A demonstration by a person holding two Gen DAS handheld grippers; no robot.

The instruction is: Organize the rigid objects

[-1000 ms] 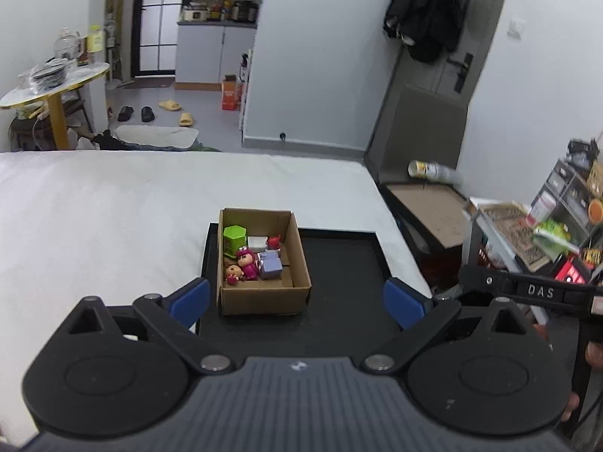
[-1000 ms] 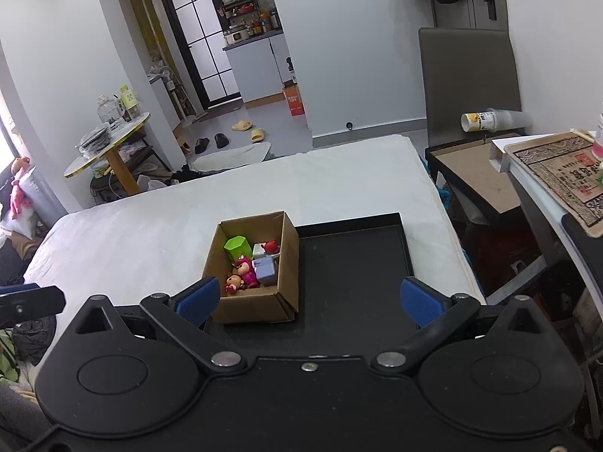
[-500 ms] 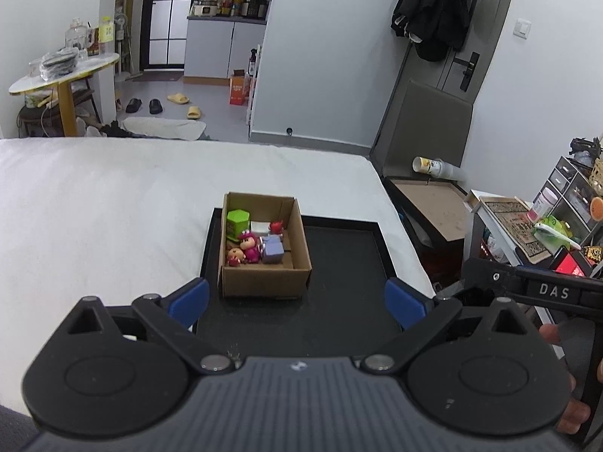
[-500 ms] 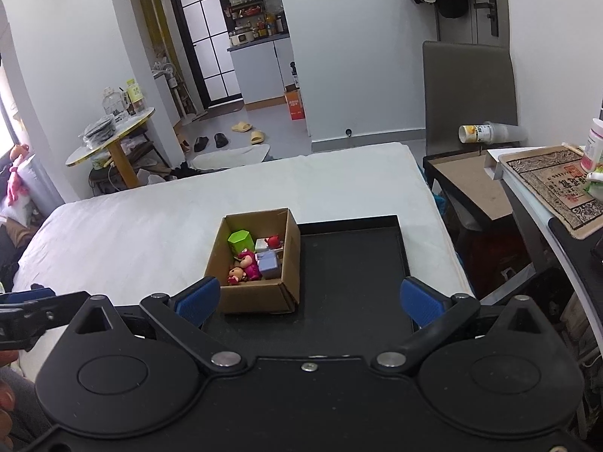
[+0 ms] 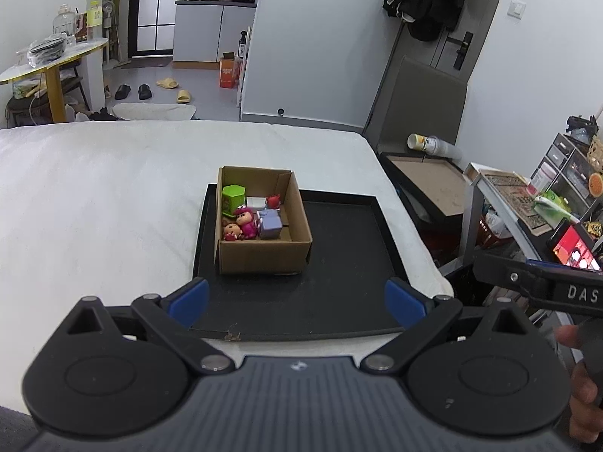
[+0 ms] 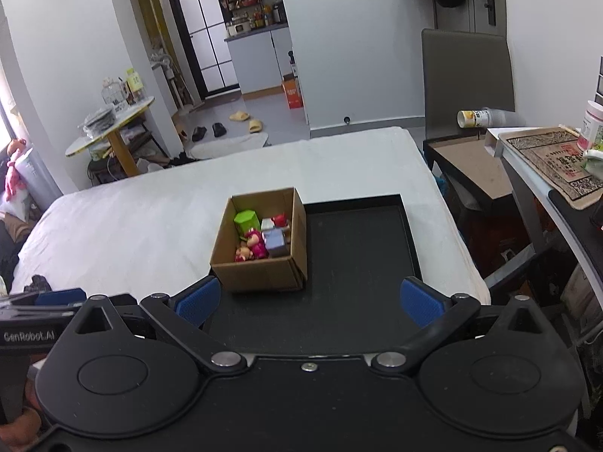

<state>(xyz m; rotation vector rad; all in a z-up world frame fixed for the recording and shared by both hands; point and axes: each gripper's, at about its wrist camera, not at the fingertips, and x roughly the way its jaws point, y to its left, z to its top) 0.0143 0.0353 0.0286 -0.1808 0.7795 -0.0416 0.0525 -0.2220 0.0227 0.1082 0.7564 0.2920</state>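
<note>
Sitting at the left of a black rectangular tray on the white bed, open brown cardboard box crammed with small colourful toys; left gripper and right gripper spread wide, empty; drawn back and higher than a second ago.

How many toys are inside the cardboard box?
5 visible in the cardboard box: green hexagonal block back left, white block, red figure, purple block, pink dolls front left. Others may be hidden.
</note>
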